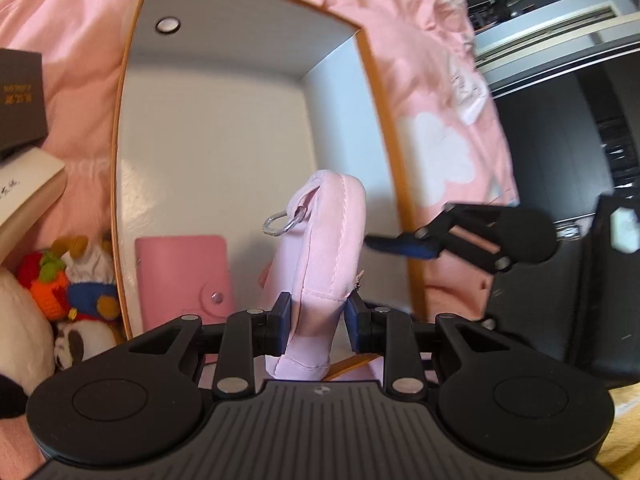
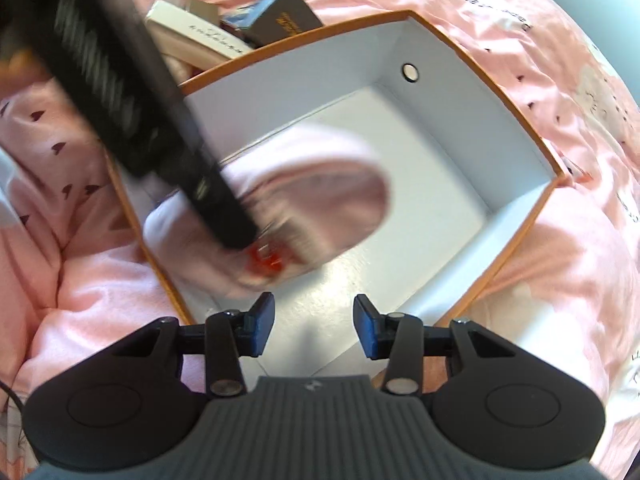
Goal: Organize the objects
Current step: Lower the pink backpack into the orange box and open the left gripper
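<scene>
Basically, left tongs (image 1: 316, 320) clamp the pouch (image 1: 328, 240) upright over the box (image 1: 224, 128), lower centre, so it drops beside the wallet (image 1: 182, 276). Right tongs (image 2: 315, 328) hang apart, empty, at the box's near edge.

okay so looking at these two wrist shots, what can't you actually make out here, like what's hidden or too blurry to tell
- Pink pouch: right wrist view smears it with motion blur; its orange-red detail is unreadable.
- Pink card holder: its lower edge is hidden behind the left gripper in the left wrist view.
- Plush toys: partly hidden behind the box wall, left wrist view.
- Dark box: cut by the left edge, lettering too small.
</scene>
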The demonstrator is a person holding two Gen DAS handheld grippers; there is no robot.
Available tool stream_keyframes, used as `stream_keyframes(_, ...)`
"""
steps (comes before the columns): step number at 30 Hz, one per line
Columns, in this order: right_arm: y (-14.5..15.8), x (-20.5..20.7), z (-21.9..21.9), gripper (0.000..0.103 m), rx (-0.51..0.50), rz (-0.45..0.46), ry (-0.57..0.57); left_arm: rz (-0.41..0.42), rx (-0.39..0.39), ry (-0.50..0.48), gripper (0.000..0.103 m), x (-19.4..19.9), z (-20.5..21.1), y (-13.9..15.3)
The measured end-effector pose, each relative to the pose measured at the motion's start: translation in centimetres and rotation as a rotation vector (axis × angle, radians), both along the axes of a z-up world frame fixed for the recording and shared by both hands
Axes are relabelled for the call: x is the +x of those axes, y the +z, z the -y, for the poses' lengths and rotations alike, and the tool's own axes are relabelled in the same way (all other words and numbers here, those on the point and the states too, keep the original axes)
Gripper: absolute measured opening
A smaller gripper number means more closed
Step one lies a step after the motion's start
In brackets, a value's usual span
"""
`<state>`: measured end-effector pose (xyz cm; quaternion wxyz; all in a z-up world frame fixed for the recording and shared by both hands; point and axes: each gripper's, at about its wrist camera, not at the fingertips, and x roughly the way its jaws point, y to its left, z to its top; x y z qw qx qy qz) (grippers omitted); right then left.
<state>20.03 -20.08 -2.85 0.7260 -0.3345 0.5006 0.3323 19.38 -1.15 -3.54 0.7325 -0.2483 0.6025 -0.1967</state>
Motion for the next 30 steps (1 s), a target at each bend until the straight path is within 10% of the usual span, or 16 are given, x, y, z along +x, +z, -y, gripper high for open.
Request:
stream_keyframes(14, -1.2, -0.6, 1.1, 0.045, 0.190, -0.073, -0.129, -0.050, 0.197, 0.021, 0.038, -0.2, 1.2, -1.4)
stream_keyframes(21, -2.5, 0.8, 1.1, 0.046, 0.277, -0.180, -0.250, 0.124, 0.347, -0.006, 0.050, -1.6, 0.7, 2.0)
stream_keyframes(25, -3.4, 1.1, 0.7, 0.047, 0.329, -0.238, -0.299, 0.217, 0.298, 0.026, 0.050, -2.8, -1.1, 4.0)
stream_keyframes(30, -4.5, 0.9, -0.5, 0.076, 0.311, -0.244, -0.331, 0.313, 0.293, 0.106, 0.050, -4.5, -3.6, 5.4)
